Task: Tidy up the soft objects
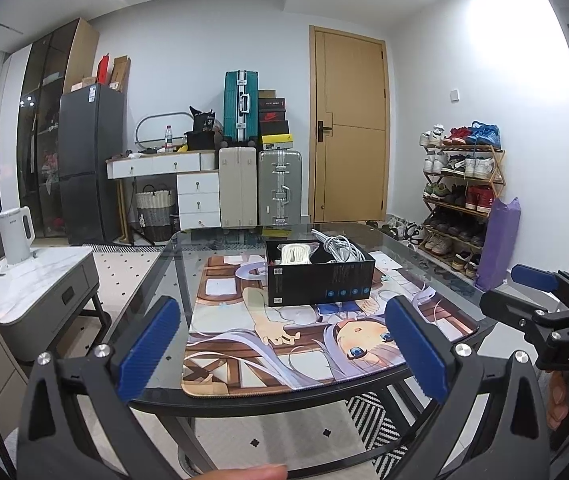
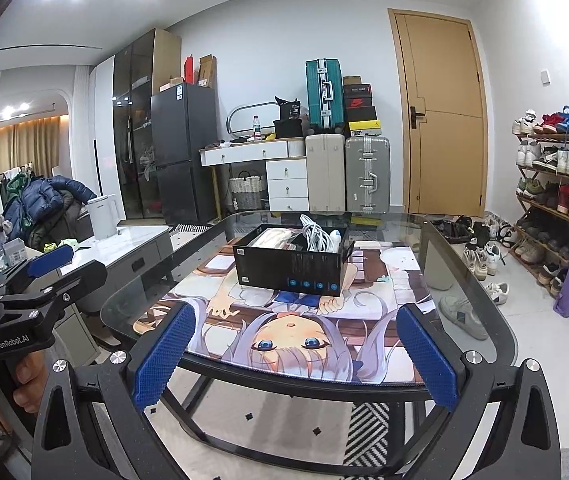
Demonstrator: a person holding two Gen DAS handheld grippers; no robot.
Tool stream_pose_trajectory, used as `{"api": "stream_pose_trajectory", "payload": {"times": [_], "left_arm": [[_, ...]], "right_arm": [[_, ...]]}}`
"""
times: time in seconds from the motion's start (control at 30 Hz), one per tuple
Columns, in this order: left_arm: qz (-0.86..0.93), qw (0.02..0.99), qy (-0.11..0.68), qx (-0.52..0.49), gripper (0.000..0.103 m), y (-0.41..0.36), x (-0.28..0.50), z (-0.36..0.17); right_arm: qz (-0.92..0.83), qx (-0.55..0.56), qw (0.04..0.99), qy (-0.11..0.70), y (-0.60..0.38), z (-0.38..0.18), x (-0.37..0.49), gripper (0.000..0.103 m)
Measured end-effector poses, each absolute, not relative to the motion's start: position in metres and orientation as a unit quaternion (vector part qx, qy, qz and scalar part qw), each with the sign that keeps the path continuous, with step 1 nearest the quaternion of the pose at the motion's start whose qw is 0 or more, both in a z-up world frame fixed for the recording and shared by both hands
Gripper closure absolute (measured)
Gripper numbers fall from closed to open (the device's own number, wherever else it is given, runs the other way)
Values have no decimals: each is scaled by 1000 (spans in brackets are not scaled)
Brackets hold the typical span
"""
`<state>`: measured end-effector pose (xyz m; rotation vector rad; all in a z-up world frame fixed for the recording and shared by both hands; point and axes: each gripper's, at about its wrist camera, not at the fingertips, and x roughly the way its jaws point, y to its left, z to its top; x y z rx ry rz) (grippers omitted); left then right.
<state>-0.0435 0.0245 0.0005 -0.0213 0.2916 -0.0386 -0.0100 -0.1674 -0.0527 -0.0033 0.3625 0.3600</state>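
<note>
A black open box (image 1: 318,280) stands on the anime desk mat (image 1: 276,340) on a glass table. In it lie a coil of cream rope (image 1: 294,255) and a bundle of white cable (image 1: 338,249). The box (image 2: 292,266) with the cable (image 2: 316,236) and a pale bundle (image 2: 274,238) also shows in the right wrist view. My left gripper (image 1: 284,350) is open and empty, hovering at the table's near edge. My right gripper (image 2: 294,354) is open and empty, also at the near edge. Each gripper shows at the side of the other's view.
The glass table (image 2: 464,280) has a black frame. A marble side cabinet (image 1: 40,280) with a white kettle (image 1: 16,234) stands left. A shoe rack (image 1: 462,196), a purple bag (image 1: 498,244) and loose shoes (image 2: 464,316) are on the right. Suitcases (image 1: 260,184) stand at the far wall.
</note>
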Motion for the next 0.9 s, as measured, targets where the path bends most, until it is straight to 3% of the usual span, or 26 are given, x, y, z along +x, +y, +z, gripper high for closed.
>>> {"api": "stream_pose_trajectory", "payload": {"times": [0.9], "left_arm": [[-16,989,145,-9,0,23,-45,1]], "right_arm": [[181,-5,966,183,-165,-54,-10,1]]}}
